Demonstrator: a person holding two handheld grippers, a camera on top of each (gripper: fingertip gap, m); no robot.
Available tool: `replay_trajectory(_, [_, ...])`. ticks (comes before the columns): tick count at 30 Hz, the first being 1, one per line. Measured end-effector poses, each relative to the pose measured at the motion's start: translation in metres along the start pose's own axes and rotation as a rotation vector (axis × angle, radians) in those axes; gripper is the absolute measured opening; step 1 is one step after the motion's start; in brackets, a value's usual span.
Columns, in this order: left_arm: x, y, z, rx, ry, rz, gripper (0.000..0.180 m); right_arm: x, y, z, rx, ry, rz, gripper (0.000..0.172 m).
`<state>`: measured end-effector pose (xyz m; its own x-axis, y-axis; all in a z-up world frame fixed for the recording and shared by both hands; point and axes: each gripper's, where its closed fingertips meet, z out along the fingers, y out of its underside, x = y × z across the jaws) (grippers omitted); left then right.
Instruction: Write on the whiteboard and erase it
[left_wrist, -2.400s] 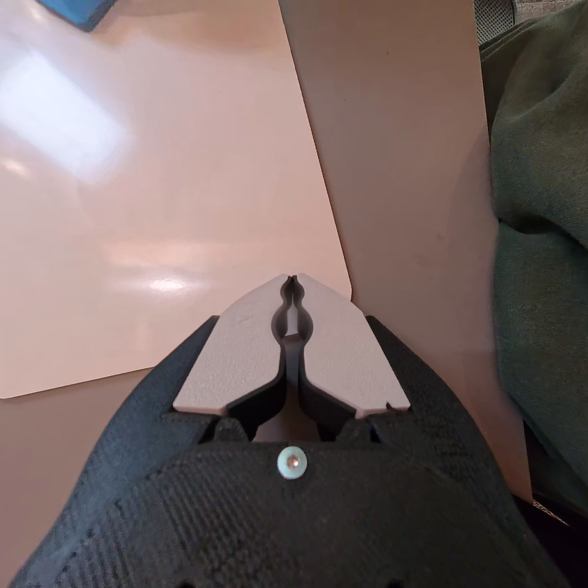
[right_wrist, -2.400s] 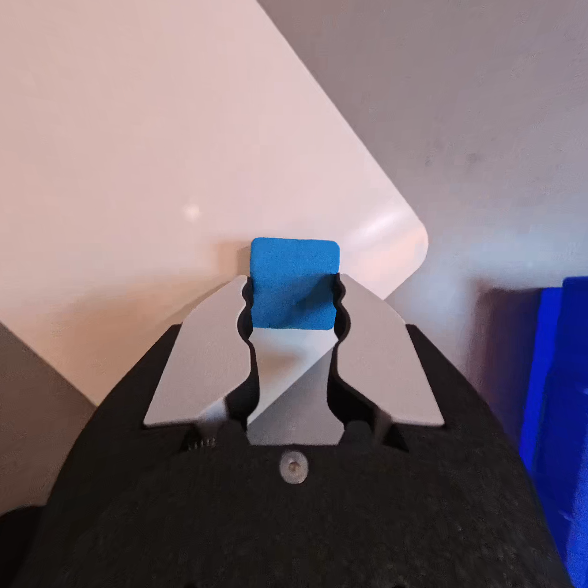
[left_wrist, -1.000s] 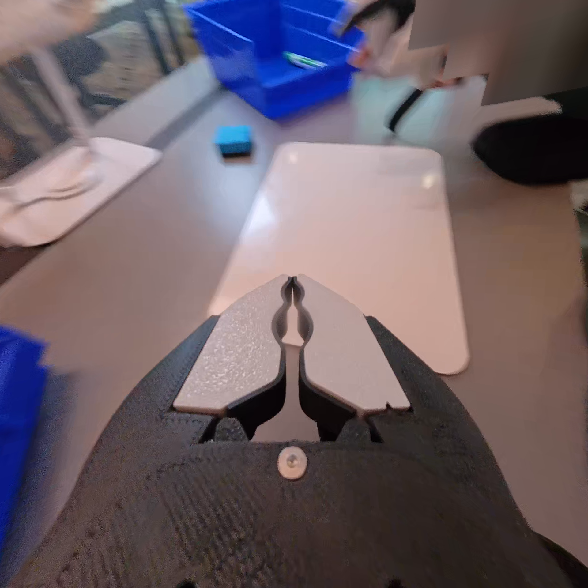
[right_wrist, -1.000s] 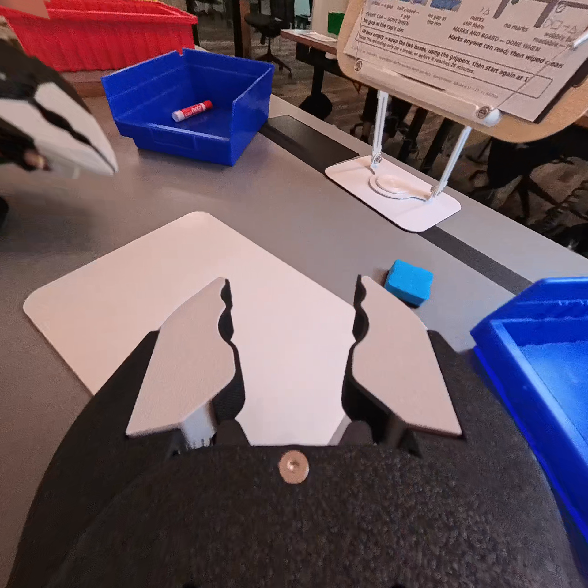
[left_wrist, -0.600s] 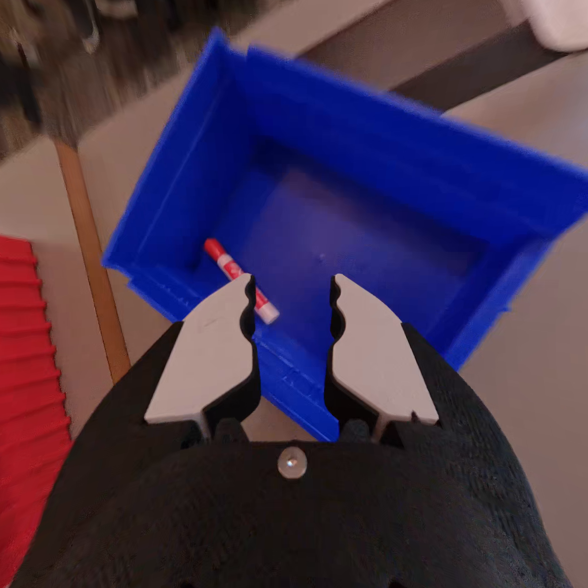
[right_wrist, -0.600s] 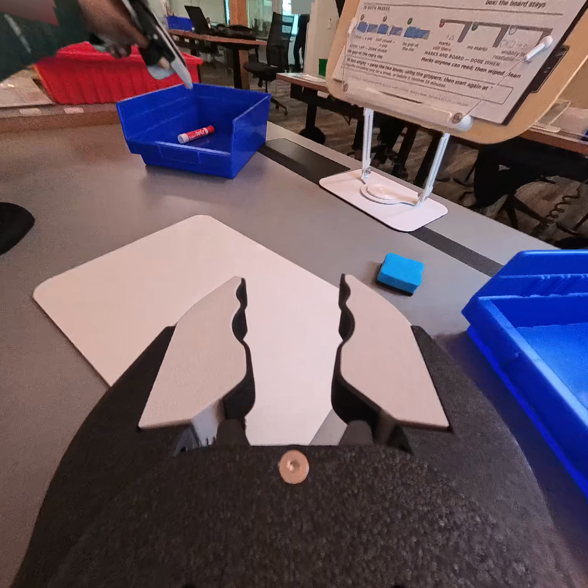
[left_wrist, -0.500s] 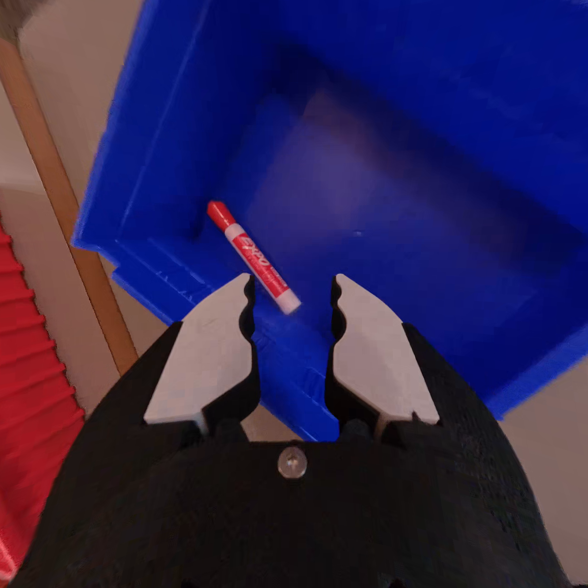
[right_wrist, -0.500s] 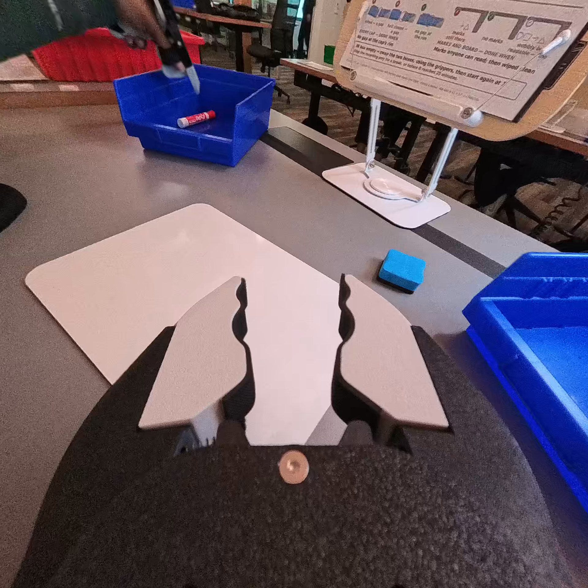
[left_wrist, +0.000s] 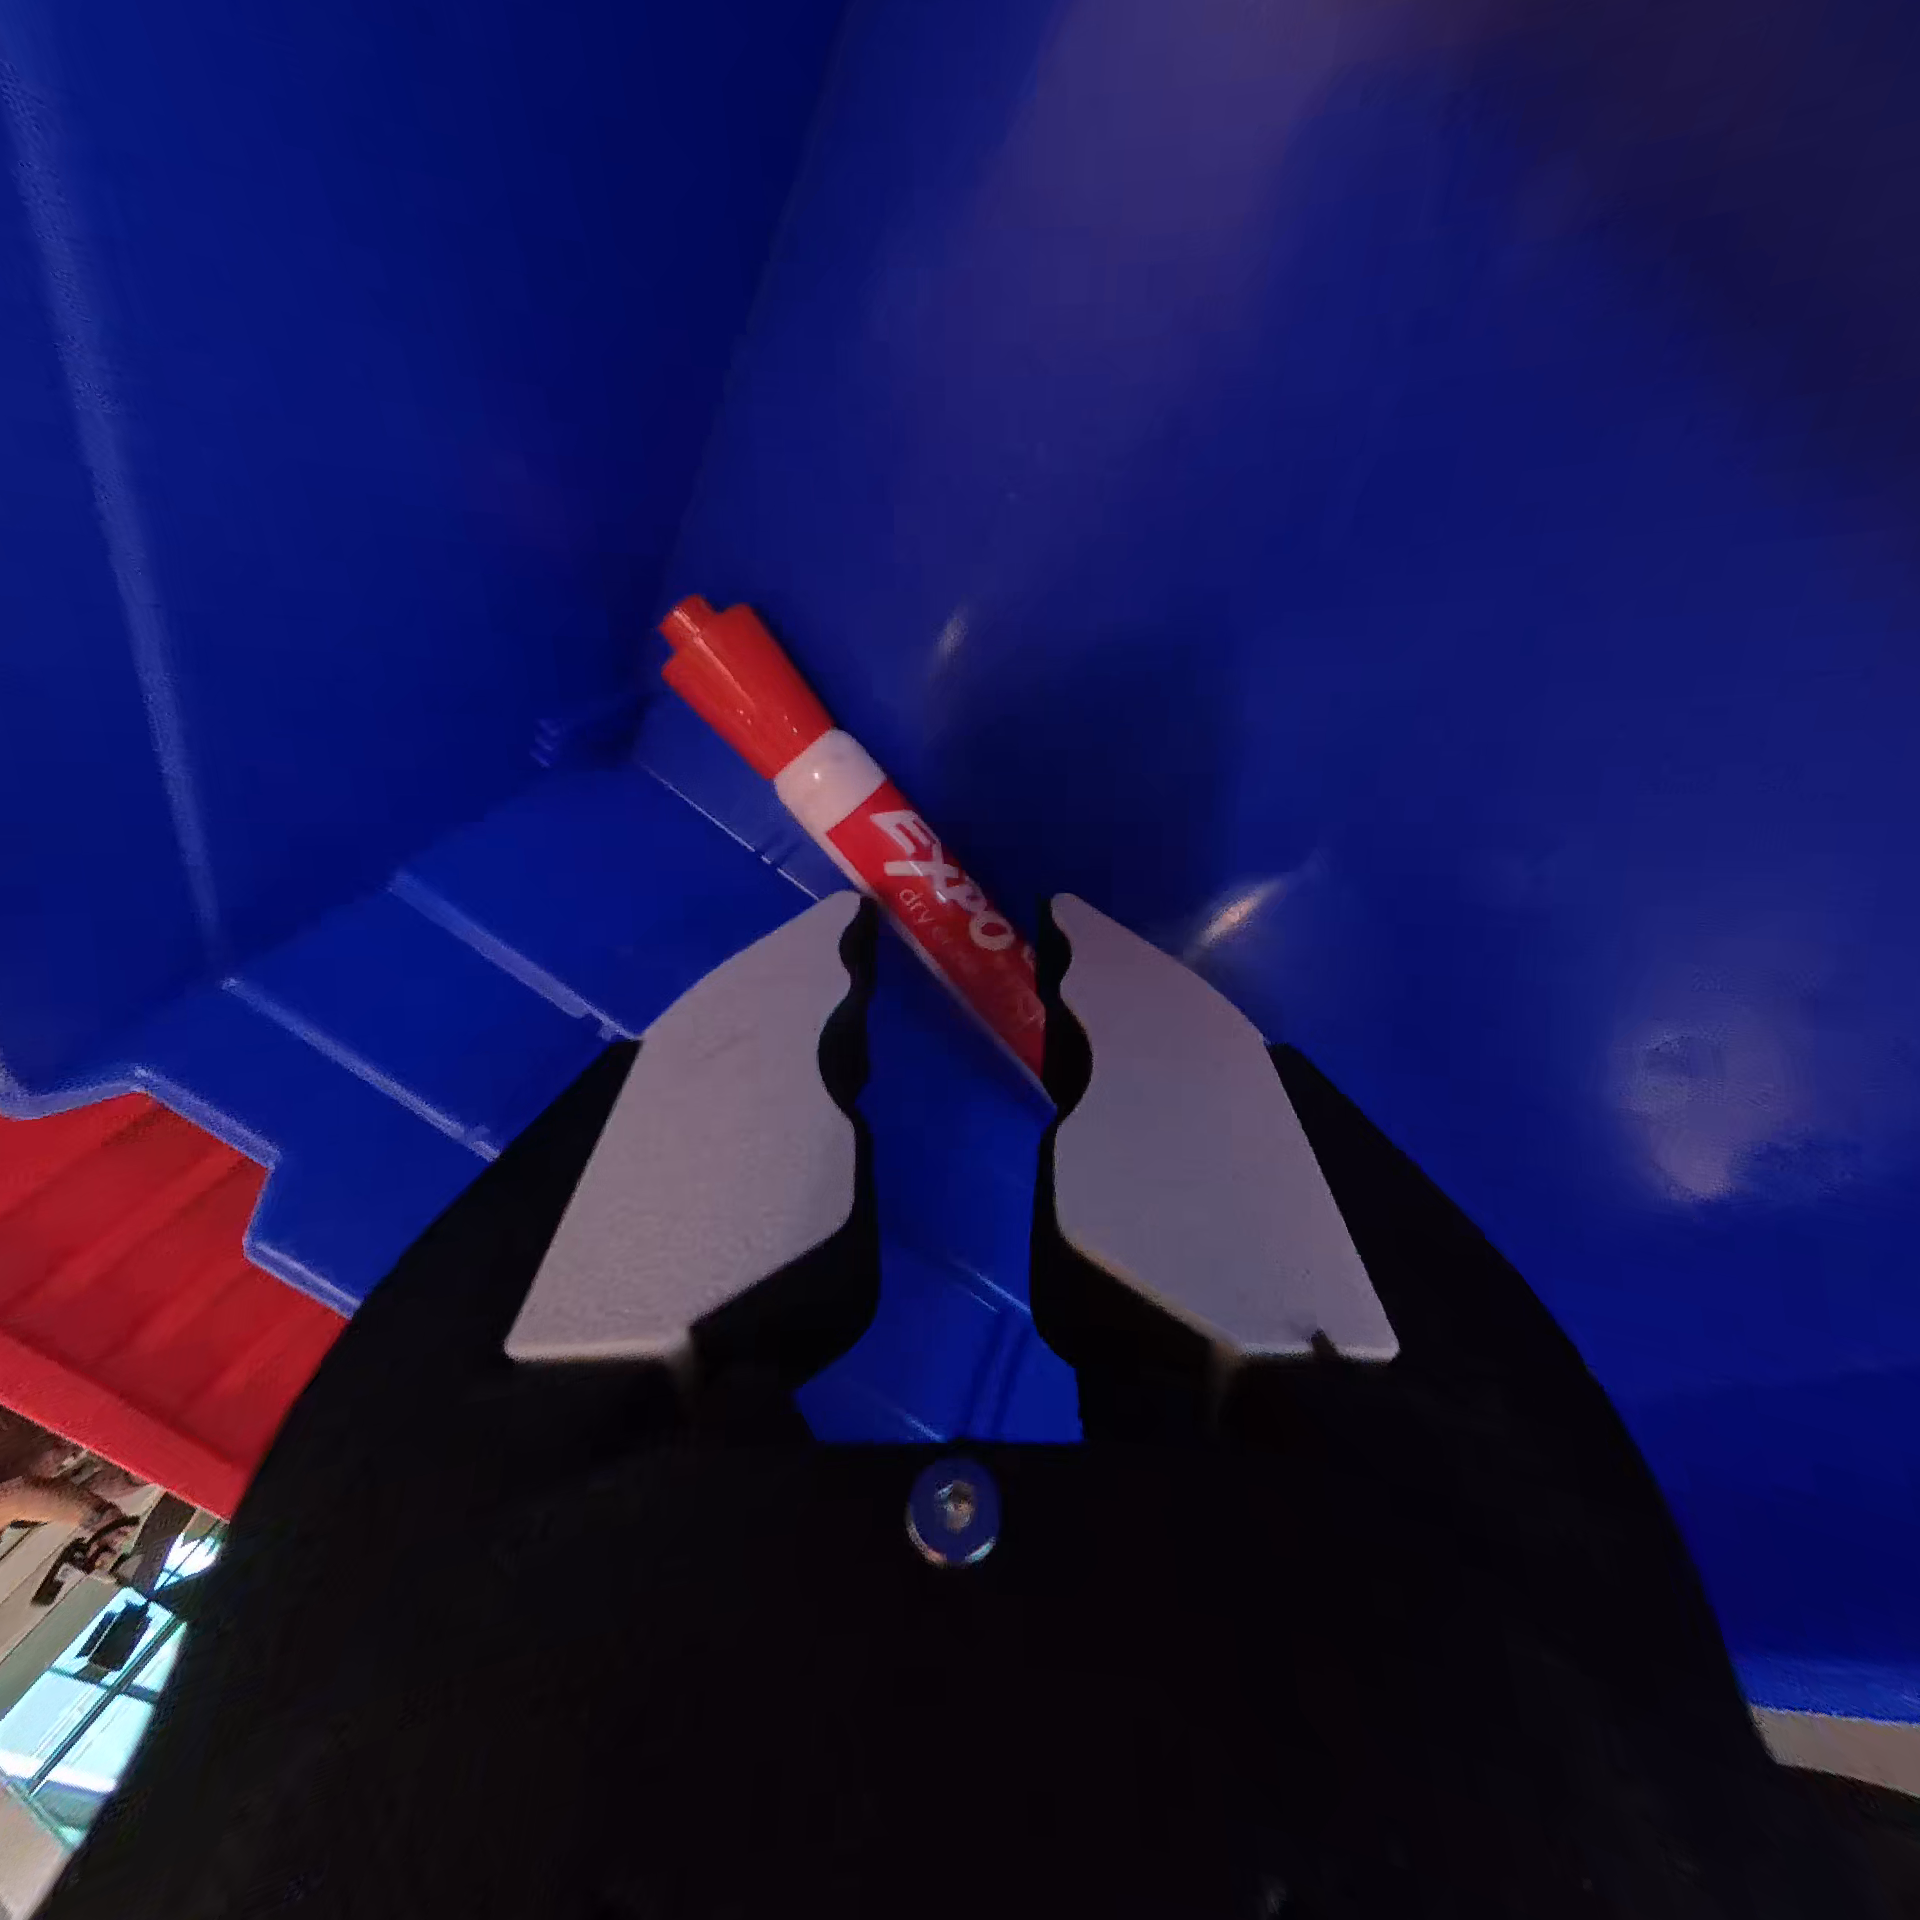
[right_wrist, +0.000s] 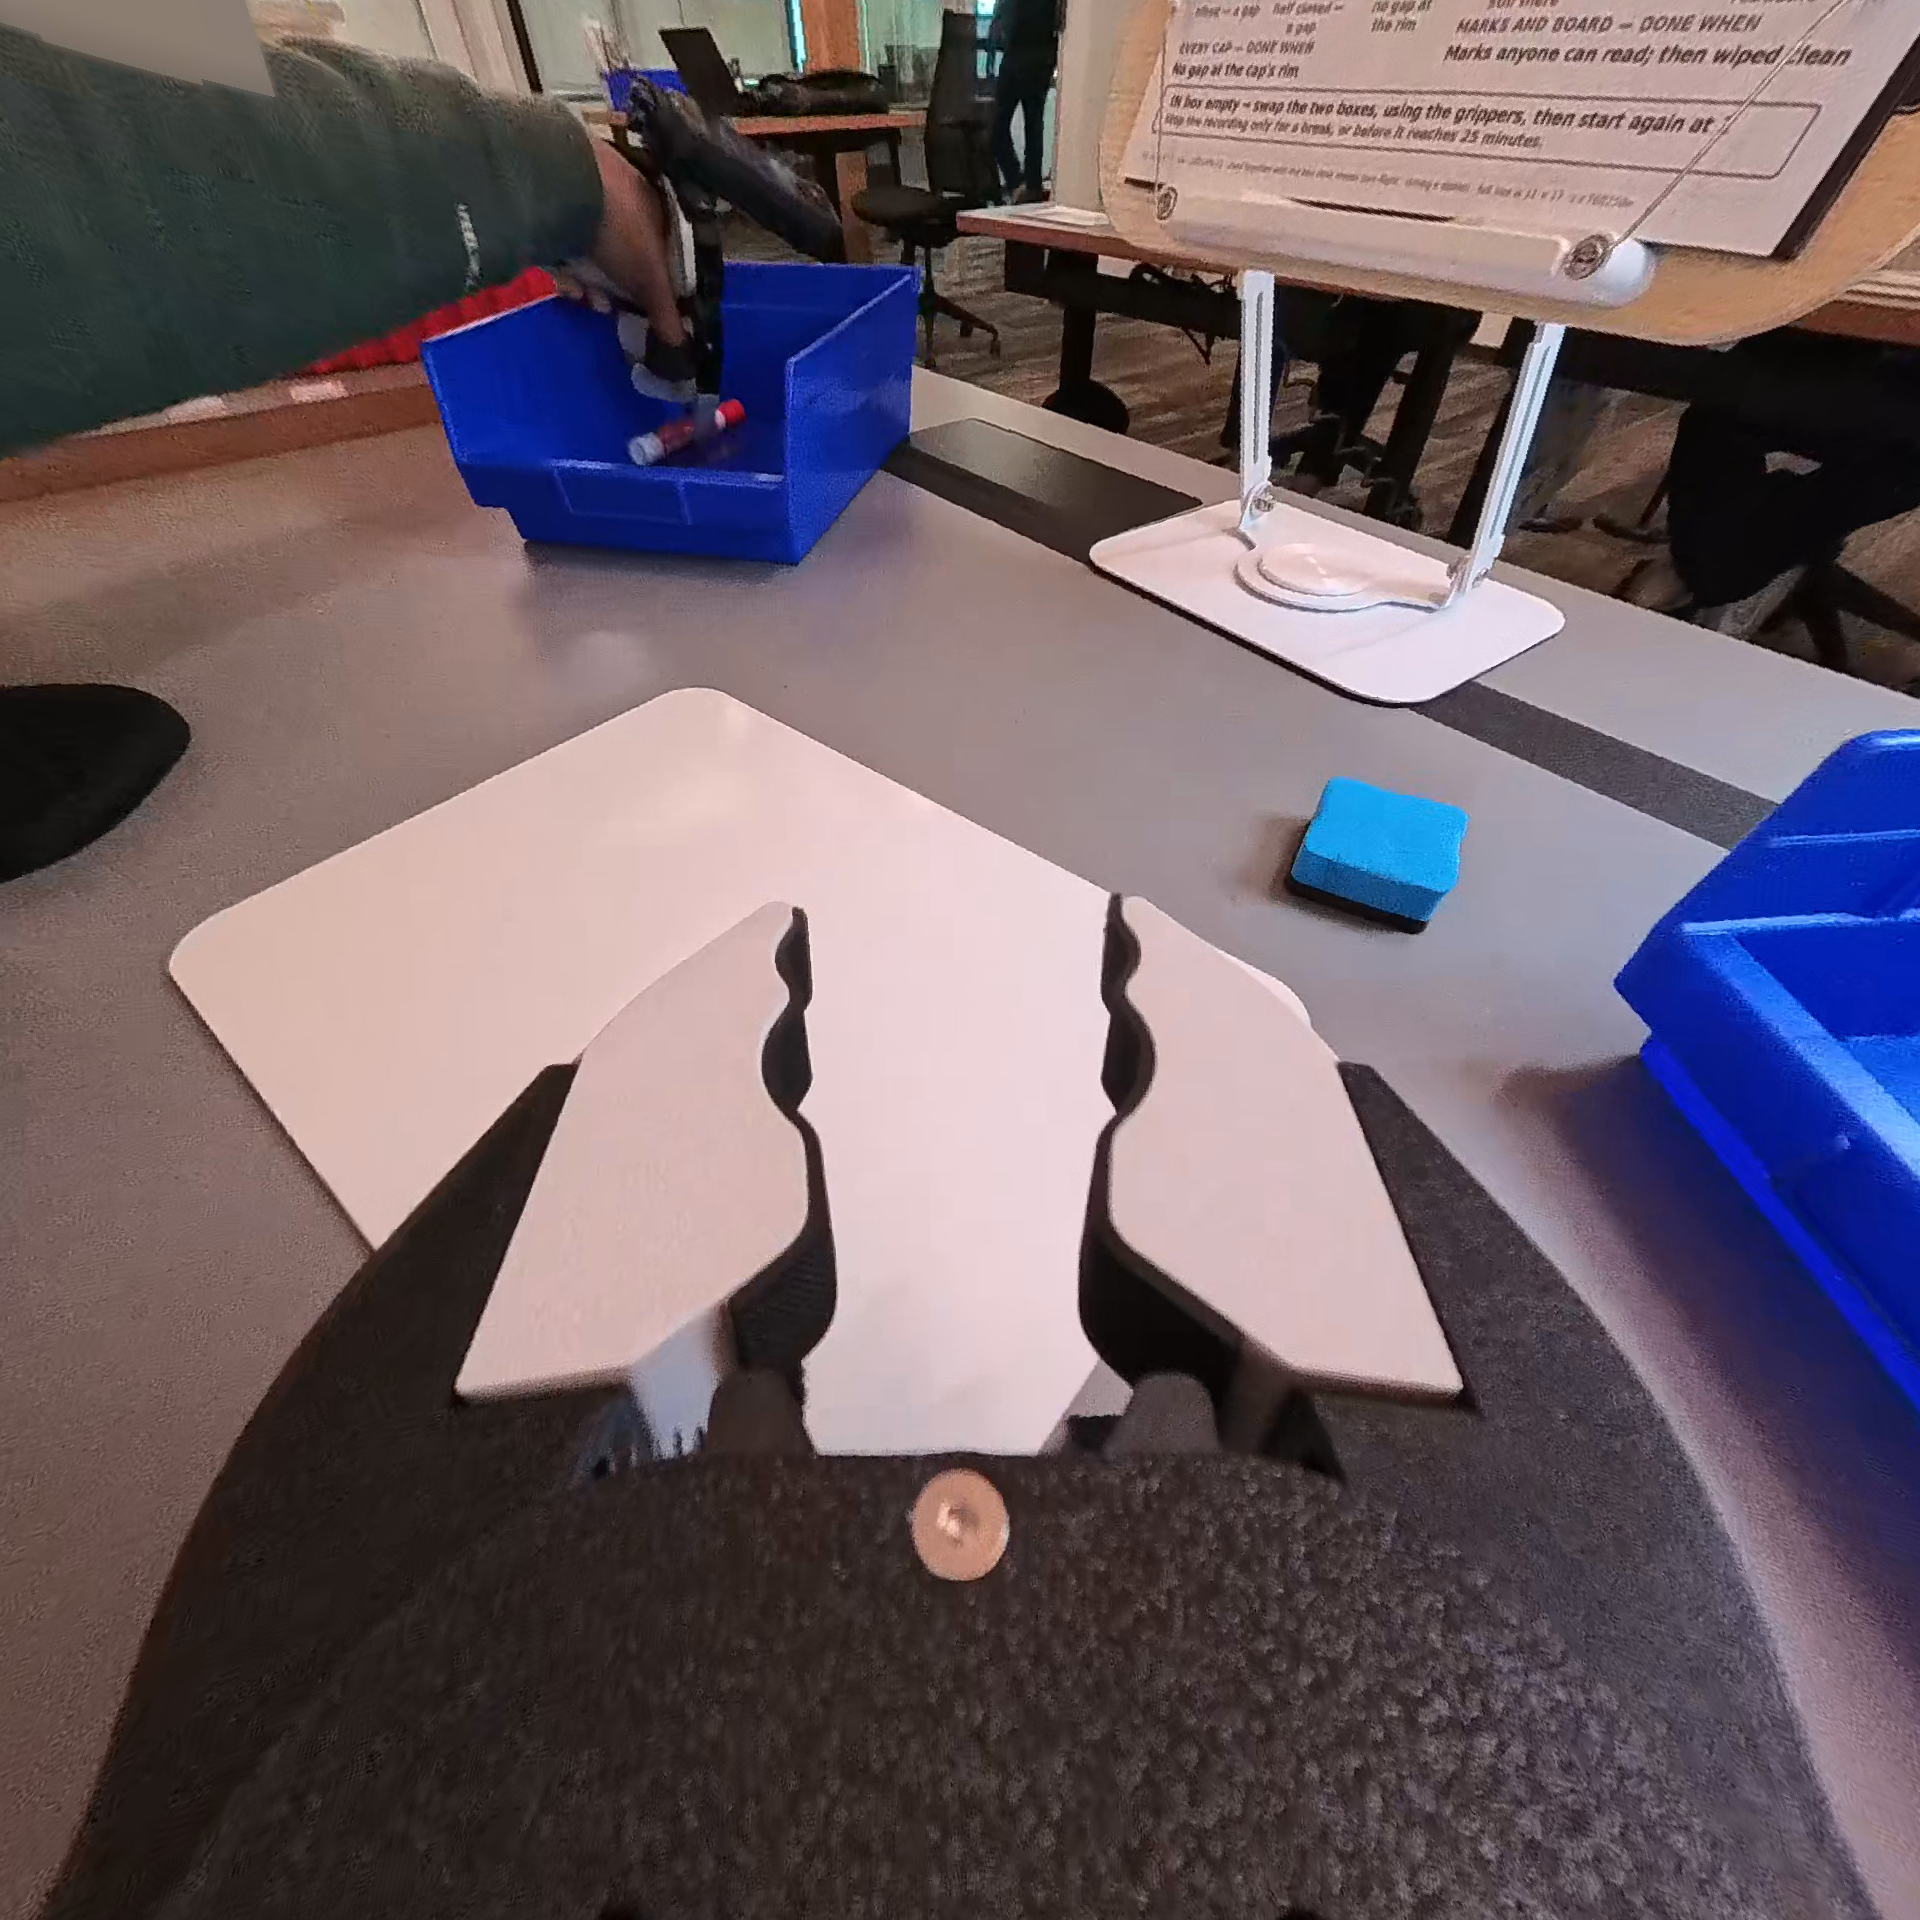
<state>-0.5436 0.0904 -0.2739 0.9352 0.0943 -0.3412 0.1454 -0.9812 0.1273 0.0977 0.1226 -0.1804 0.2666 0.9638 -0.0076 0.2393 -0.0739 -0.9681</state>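
My left tool (left_wrist: 954, 914) has dropped into the bin (left_wrist: 1351, 520), fingers parted astride the marker (left_wrist: 831, 790) lying there ungripped, while my right tool (right_wrist: 954, 914) hangs open over the whiteboard (right_wrist: 623, 883): writing comes next.

Left wrist view peers closely into the blue bin (left_wrist: 1351, 520); right wrist view, farther back, shows that bin (right_wrist: 831, 436) across the table (right_wrist: 935, 623).

The left wrist view is dim and deeply saturated inside the blue bin (left_wrist: 1351, 520), with small glare spots on its right wall and softness there. The right wrist view is bright and evenly lit; the whiteboard (right_wrist: 623, 883) shows soft sheen, far edges curve, and the sleeve (right_wrist: 260, 208) is motion-blurred.
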Motion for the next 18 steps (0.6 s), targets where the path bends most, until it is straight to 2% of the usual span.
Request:
replay_trajectory(7, [0.016, 0.004, 0.002, 0.009, 0.084, 0.018, 0.025, -0.006, -0.003, -0.001, -0.004, 0.007, -0.039, 0.053])
replay_trajectory(11, [0.037, 0.004, -0.005, 0.054, 0.117, 0.099, 0.021, -0.011, -0.009, -0.001, 0.007, -0.001, -0.053, 0.052])
replay_trajectory(15, [0.063, -0.009, -0.027, 0.229, 0.079, 0.246, 0.02, -0.016, -0.015, 0.001, 0.007, -0.005, -0.083, 0.05])
replay_trajectory(18, [0.08, -0.014, -0.069, 0.439, 0.062, 0.306, 0.02, -0.019, -0.024, 0.003, 0.013, -0.006, -0.116, 0.049])
